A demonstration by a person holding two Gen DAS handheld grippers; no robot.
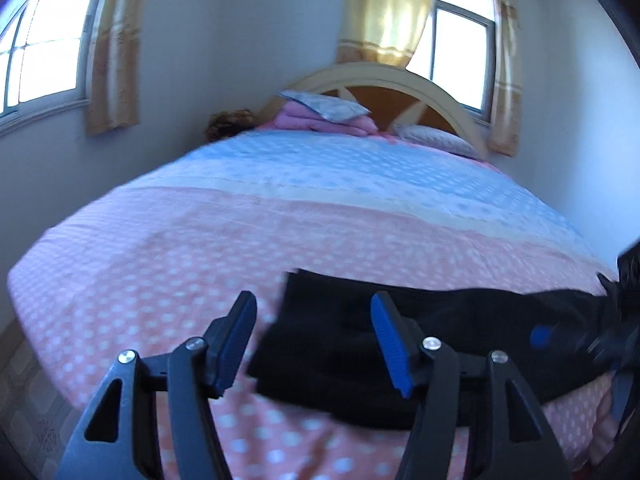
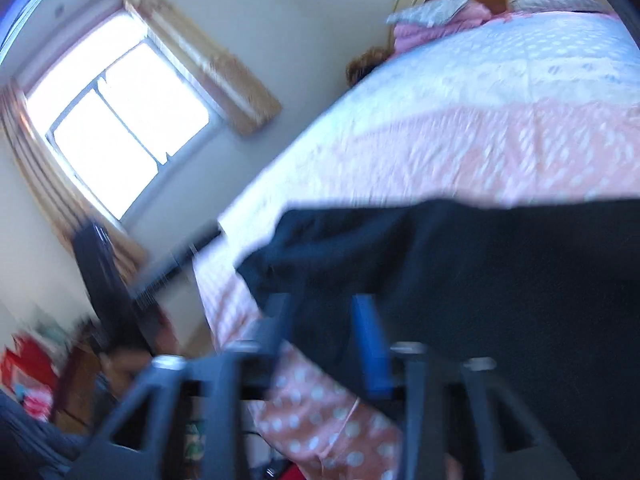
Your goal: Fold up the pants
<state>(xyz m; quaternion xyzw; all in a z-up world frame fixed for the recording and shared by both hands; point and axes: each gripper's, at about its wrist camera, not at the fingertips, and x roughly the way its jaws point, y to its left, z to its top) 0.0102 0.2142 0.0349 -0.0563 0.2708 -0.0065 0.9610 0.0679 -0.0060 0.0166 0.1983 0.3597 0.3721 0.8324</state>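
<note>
Black pants [image 1: 460, 312] lie in a folded band across the near edge of the bed, their left end squared off. My left gripper [image 1: 314, 304] hovers just above that left end, open, with nothing between its blue pads [image 1: 390, 344]. In the right wrist view, which is blurred, the pants [image 2: 480, 272] fill the lower right. My right gripper [image 2: 322, 312] stands open over their edge, and the cloth lies under it rather than pinched. In the left wrist view the right gripper [image 1: 560, 336] shows at the far right, over the other end of the pants.
The bed cover [image 1: 200, 248] is pink with white dots near me and pale blue farther off. Folded pink bedding [image 1: 320, 118] and pillows [image 1: 436, 138] sit by the arched headboard [image 1: 400, 76]. Curtained windows [image 1: 48, 48] flank the bed. Floor [image 1: 24, 392] shows at the left.
</note>
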